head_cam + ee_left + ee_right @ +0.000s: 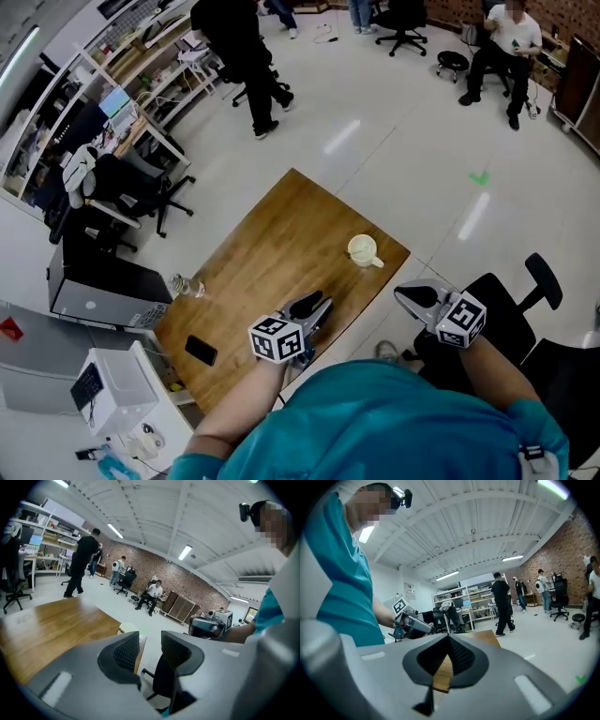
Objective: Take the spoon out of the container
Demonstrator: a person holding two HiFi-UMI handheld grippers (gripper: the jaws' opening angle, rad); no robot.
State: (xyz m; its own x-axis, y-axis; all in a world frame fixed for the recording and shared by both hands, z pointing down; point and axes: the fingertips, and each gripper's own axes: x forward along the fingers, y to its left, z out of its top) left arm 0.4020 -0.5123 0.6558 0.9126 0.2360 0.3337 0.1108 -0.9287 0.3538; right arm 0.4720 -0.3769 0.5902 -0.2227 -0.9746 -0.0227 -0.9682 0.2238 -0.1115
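A cream mug (362, 249) stands near the right corner of the wooden table (272, 253); a short pale piece juts from its lower right side, and I cannot tell whether it is a handle or the spoon. My left gripper (317, 306) hovers over the table's near edge, below and left of the mug, its jaws apart with nothing between them (150, 641). The mug's rim (127, 628) peeks out just behind the left jaw. My right gripper (403, 294) is off the table to the right, shut and empty (449, 637).
A clear bottle (187, 285) lies at the table's left edge and a black phone (201, 350) near its front corner. A black office chair (511, 305) stands right of the table. Desks, shelves and several people fill the room beyond.
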